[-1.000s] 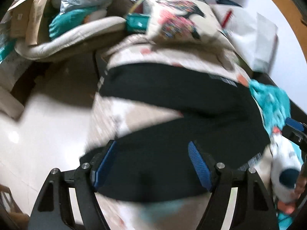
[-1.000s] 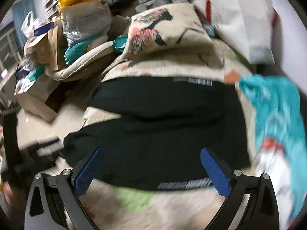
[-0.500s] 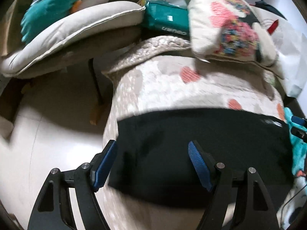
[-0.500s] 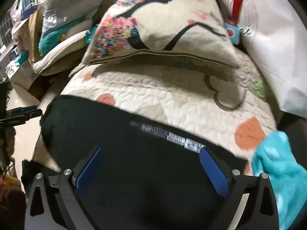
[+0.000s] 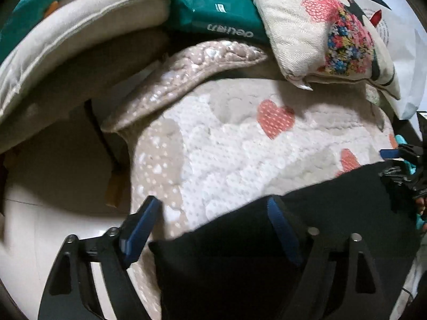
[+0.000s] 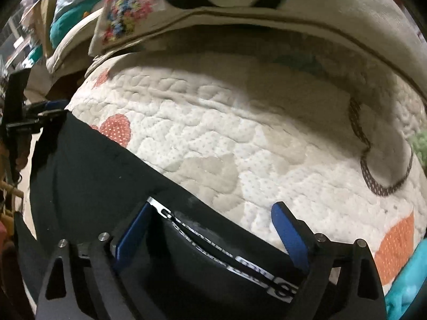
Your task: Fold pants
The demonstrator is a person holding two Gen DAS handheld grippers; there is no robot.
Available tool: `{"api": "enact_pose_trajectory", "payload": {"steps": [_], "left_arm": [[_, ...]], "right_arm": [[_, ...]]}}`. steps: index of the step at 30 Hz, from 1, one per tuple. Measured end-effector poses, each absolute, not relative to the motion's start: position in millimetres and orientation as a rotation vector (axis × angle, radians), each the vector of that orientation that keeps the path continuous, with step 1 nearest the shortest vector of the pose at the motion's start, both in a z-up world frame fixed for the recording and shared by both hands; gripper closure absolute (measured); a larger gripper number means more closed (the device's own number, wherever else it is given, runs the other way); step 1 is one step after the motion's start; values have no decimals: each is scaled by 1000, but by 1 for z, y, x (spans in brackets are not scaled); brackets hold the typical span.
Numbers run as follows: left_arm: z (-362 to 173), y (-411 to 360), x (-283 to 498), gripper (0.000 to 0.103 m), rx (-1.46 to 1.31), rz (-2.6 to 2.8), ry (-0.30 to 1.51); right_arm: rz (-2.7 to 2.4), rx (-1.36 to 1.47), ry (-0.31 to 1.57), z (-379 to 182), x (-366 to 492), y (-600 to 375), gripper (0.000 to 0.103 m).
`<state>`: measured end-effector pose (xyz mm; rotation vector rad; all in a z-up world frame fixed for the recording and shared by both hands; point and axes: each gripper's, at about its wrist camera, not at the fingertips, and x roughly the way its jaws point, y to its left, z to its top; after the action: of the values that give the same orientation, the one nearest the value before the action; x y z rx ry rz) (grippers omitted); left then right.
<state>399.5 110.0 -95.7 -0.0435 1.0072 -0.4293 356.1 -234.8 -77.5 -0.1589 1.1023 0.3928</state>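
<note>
- left wrist: left gripper [image 5: 210, 213] jaws closing, pads not yet on cloth; black pants [image 5: 333, 213] lie on the quilt [image 5: 240, 146], far edge running rightward toward the right gripper [image 5: 400, 170], corner between the fingers
- right wrist: right gripper [image 6: 210, 222] wide, closing, straddling the waistband [image 6: 202, 236] edge; nothing gripped yet; pants' long axis runs left

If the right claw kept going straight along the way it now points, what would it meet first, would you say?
Most likely the black pants: the right claw, closing but not yet pressing, has their edge with the printed band between its pads. The quilt lies just beyond; depth is hard to judge.
</note>
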Motion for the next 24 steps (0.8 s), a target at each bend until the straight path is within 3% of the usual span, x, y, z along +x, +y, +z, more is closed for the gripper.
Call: {"api": "enact_pose_trajectory", "payload": {"steps": [1, 2, 3, 4, 5, 6, 7, 15, 24], "left_arm": [[-95, 110, 398, 48, -50, -434, 1005], [-92, 109, 394, 57, -41, -437, 999], [-89, 108, 390, 74, -34, -441, 993], [-87, 110, 389, 97, -66, -486, 1003], [-85, 108, 388, 97, -93, -502, 1016], [-81, 107, 384, 97, -87, -494, 1009], [-76, 105, 379, 97, -60, -487, 997], [-19, 112, 312, 97, -21, -493, 888], [24, 122, 181, 97, -5, -539, 803]], "right_arm": [[406, -162, 1100, -76, 354, -231, 24], [417, -160, 1098, -75, 353, -229, 44], [434, -140, 1106, -74, 351, -226, 64], [436, -129, 1111, -72, 350, -224, 69], [426, -136, 1111, -71, 347, -222, 75], [403, -151, 1110, -68, 345, -219, 93], [387, -155, 1112, -65, 343, -219, 98], [354, -117, 1066, -22, 299, -216, 100], [344, -85, 1052, 6, 177, -232, 100]]}}
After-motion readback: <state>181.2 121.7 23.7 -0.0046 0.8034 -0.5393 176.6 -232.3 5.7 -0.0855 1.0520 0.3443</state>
